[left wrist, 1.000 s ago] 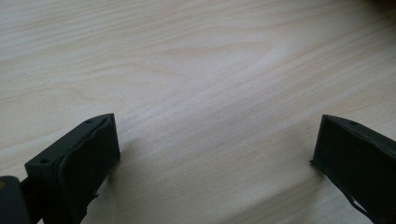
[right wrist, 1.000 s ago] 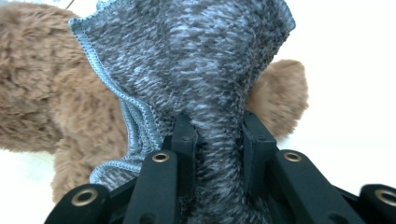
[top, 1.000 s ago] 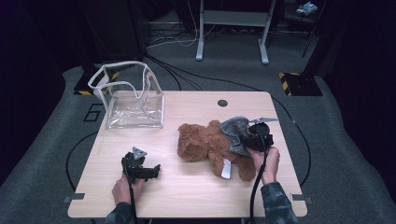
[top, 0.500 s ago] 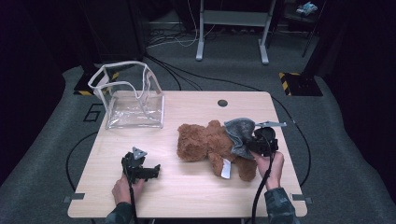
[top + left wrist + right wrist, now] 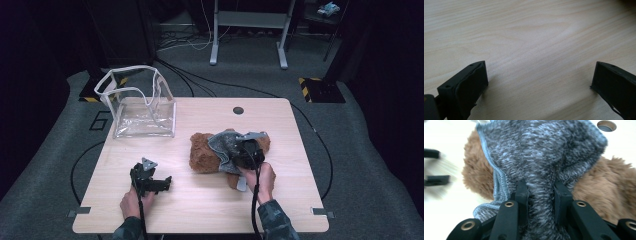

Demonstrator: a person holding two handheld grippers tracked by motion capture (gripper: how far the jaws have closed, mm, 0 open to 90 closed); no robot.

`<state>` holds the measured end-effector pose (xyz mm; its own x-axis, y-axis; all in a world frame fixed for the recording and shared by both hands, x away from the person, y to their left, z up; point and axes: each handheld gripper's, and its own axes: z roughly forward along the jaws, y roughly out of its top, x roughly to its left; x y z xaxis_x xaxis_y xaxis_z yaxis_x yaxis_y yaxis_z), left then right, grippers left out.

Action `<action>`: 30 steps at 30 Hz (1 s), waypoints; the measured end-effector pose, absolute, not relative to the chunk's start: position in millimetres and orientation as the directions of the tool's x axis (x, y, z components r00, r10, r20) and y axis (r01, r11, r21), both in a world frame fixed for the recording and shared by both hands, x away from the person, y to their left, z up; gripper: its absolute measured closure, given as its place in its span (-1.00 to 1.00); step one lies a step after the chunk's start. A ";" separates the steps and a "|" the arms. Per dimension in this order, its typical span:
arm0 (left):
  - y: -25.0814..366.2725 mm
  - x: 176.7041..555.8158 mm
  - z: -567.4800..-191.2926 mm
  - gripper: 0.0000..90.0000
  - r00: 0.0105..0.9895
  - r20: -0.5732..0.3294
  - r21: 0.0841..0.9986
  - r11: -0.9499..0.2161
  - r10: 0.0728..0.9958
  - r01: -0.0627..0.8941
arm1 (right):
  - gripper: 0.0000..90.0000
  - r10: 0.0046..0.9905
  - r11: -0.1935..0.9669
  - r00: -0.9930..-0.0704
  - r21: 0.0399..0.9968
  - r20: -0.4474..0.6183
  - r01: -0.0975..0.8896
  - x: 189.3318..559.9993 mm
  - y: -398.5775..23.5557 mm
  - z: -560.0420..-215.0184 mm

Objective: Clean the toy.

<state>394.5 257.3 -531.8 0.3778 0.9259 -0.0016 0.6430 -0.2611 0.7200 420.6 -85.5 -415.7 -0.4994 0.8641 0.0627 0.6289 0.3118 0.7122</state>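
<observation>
A brown plush bear lies on the wooden table, right of centre. A grey knitted cloth is draped over it. My right gripper is shut on a bunched fold of that grey cloth, with the brown bear behind and to both sides of it. My left gripper rests low over the table's front left part, held by a hand. Its jaws stand wide open over bare wood with nothing between them.
A clear plastic bag with a white rim stands open at the table's back left. A round cable hole sits near the back edge. Cables trail from both grippers over the front edge. Dark carpet and a metal stand lie beyond the table.
My right gripper has moved leftward across the bear, carrying the grey cloth with it. The left gripper has stayed in place.
</observation>
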 end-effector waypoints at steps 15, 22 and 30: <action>257.3 394.6 -531.7 -1.00 0.378 -0.001 0.720 -0.262 0.926 0.643 | 0.57 0.900 0.244 -0.426 0.703 0.092 0.668 412.2 -139.0 -418.5; 257.2 394.6 -531.8 -1.00 0.378 -0.001 0.720 -0.261 0.926 0.643 | 0.58 0.935 0.196 -0.344 0.690 0.081 0.696 407.0 -166.9 -427.6; 257.3 394.6 -531.7 -1.00 0.378 -0.001 0.720 -0.262 0.926 0.643 | 0.58 0.925 0.174 -0.363 0.720 0.114 0.671 400.4 -169.5 -419.3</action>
<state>394.6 257.3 -531.7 0.3780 0.9258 -0.0012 0.6429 -0.2616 0.7199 400.4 -169.5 -419.3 -0.3626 0.9249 0.1143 0.6715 0.1743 0.7203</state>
